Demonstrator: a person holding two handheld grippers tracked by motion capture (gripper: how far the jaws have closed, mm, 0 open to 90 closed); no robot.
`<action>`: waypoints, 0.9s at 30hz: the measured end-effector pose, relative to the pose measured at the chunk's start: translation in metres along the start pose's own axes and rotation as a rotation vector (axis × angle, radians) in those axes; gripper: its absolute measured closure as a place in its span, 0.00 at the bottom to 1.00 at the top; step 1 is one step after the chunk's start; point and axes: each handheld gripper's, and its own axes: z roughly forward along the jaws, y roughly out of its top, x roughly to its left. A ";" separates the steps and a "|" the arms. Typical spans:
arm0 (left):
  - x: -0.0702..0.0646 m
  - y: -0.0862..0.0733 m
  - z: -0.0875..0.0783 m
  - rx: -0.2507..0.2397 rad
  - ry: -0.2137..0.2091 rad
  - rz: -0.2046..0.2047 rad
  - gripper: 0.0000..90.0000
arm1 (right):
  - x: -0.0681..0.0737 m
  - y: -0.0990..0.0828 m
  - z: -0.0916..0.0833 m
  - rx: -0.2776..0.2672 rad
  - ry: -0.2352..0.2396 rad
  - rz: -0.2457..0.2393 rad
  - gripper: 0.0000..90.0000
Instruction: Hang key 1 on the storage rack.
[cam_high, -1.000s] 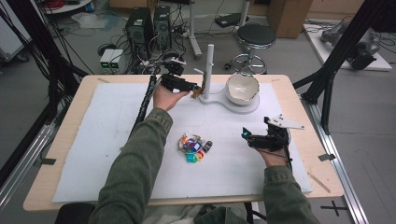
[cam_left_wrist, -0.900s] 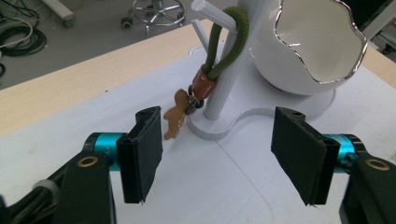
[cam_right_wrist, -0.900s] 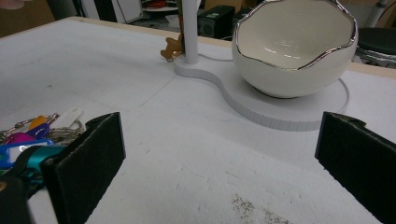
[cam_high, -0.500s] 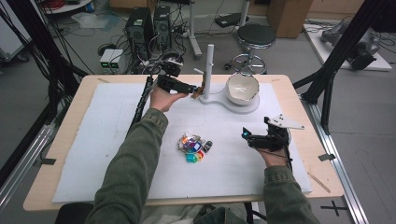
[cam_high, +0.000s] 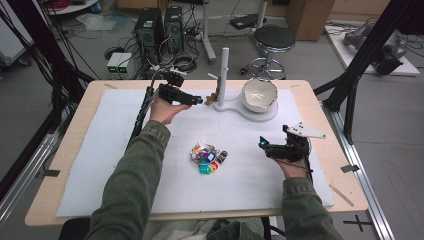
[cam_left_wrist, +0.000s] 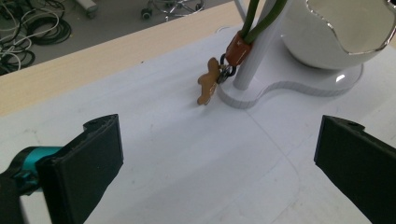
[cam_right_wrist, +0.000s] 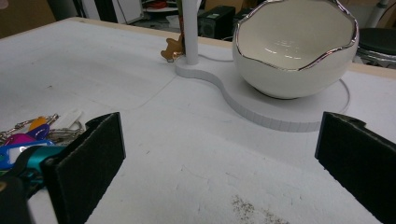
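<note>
Gingerbread-man keyring (cam_high: 214, 95) hangs long axis downward beside the white post (cam_high: 223, 75) in the high view, just off your left gripper (cam_high: 199, 100), whose jaws have just opened with nothing between them. In the left gripper view it (cam_left_wrist: 208, 87) dangles tilted against the post's foot ahead of your level jaws. In the right gripper view your right gripper (cam_right_wrist: 219, 163) rests low, jaws wide apart, facing the bowl (cam_right_wrist: 294, 46).

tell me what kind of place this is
Probably a lab or workshop set up for recording: computer towers and loose cables on the floor, black frame struts around a wooden table.
</note>
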 end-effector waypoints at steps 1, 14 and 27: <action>0.001 -0.002 -0.001 0.001 0.006 0.000 0.02 | 0.000 0.000 0.000 0.000 0.000 0.000 0.01; 0.014 -0.025 -0.015 -0.005 0.013 -0.044 0.02 | 0.000 0.000 0.000 -0.001 0.001 -0.005 0.01; 0.022 -0.041 -0.028 -0.002 0.026 -0.057 0.02 | 0.001 0.000 0.001 0.002 0.003 -0.005 0.01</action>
